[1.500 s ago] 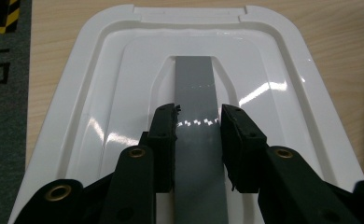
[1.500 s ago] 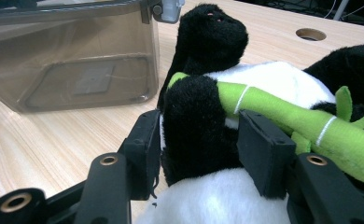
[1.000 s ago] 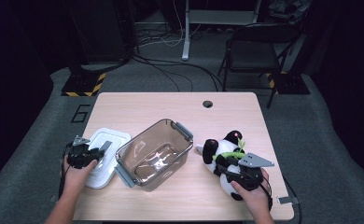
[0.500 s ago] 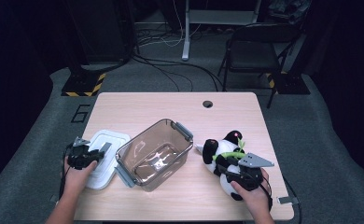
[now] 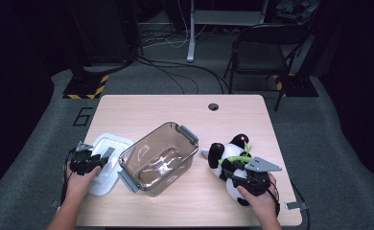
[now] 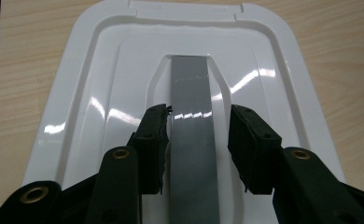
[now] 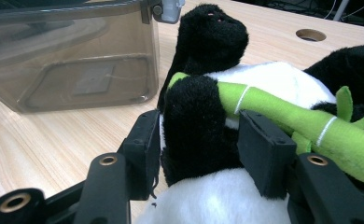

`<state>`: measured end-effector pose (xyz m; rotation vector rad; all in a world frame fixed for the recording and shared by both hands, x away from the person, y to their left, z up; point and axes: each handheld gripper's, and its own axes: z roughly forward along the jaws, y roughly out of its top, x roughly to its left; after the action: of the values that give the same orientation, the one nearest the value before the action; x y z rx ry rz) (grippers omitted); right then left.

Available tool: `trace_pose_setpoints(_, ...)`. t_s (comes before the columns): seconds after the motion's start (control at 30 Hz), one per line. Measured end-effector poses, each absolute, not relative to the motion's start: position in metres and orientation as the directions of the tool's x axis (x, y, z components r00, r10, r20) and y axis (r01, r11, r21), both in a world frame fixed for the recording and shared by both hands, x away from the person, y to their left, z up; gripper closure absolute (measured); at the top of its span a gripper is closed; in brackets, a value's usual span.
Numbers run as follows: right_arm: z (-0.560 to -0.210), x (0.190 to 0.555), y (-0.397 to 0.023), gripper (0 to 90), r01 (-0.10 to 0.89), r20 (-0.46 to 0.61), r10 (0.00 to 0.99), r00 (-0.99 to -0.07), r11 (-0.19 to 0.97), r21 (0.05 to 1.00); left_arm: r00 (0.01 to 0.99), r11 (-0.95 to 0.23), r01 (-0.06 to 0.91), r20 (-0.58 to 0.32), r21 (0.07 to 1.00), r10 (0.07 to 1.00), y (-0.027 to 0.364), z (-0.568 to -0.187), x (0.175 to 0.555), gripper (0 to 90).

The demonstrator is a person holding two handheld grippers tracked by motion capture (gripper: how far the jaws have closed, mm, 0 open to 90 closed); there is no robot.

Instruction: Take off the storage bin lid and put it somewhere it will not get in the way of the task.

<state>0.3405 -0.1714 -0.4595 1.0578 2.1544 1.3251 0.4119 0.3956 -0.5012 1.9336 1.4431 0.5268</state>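
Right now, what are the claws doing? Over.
Left claw just opening, astride the white lid's grey handle, a gap on one side. Right claw shut on toy panda. Brown bin open between them. Over.

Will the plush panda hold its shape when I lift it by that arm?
Probably not: the right gripper is pinching the plush panda's black arm, which looks soft and squashed, so the body will likely sag. It seems light, and the fuzzy pile should resist slipping.
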Motion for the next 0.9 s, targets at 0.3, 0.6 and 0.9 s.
trace_pose_setpoints(0.3, -0.460, 0.341, -0.172, 49.2, 0.396, 0.055, 0.772, -0.633, 0.262, 0.880, 0.347, -0.182, 0.644, -0.071, 0.743, 0.935, 0.391, -0.477, 0.407, 54.0)
trace_pose_setpoints(0.6, -0.460, 0.341, -0.172, 49.2, 0.397, 0.055, 0.773, -0.632, 0.262, 0.879, 0.384, -0.165, 0.606, -0.105, 0.778, 0.917, 0.386, -0.449, 0.401, 55.4)
trace_pose_setpoints(0.9, -0.460, 0.341, -0.171, 49.2, 0.397, 0.054, 0.773, -0.632, 0.262, 0.880, 0.444, -0.183, 0.570, -0.113, 0.801, 0.889, 0.372, -0.419, 0.393, 59.1)
